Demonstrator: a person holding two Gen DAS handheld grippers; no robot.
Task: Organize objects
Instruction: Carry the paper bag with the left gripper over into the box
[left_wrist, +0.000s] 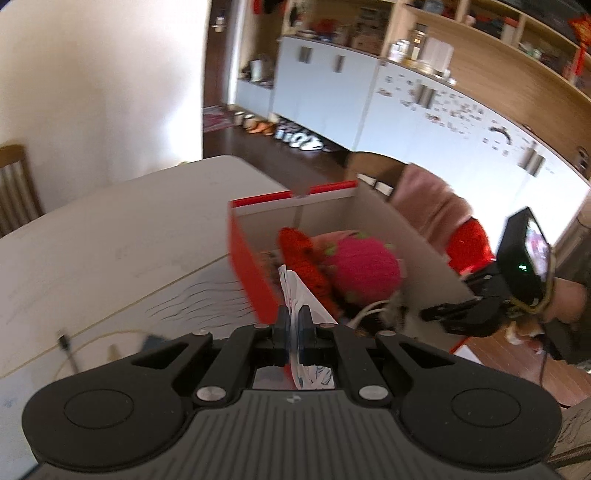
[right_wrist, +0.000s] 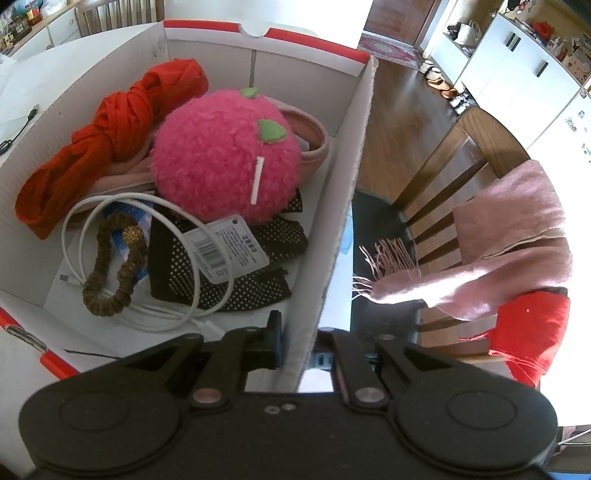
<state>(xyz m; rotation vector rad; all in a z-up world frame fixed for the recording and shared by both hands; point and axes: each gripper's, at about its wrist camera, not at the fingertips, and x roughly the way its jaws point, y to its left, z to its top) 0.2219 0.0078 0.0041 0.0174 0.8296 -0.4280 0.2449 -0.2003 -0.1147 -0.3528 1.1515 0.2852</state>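
1. The left gripper (left_wrist: 294, 325) is closed tight on a thin white packet with blue print (left_wrist: 303, 295), held edge-up just outside the near wall of the red-and-white cardboard box (left_wrist: 247, 258)
2. The right gripper (right_wrist: 299, 343) straddles the box's right wall (right_wrist: 343, 206), one finger inside and one outside; it looks pinched on the wall, steadying the box
3. Already inside: a pink plush ball (right_wrist: 225, 155), a knotted red cloth (right_wrist: 107, 136), a white cable (right_wrist: 147, 258), a brown scrunchie (right_wrist: 114, 266) and black dotted socks (right_wrist: 236, 280)
4. Step in hand, as I judge it: carrying the packet to the box
5. Next: lift it over the rim, lower it into a free gap, then release
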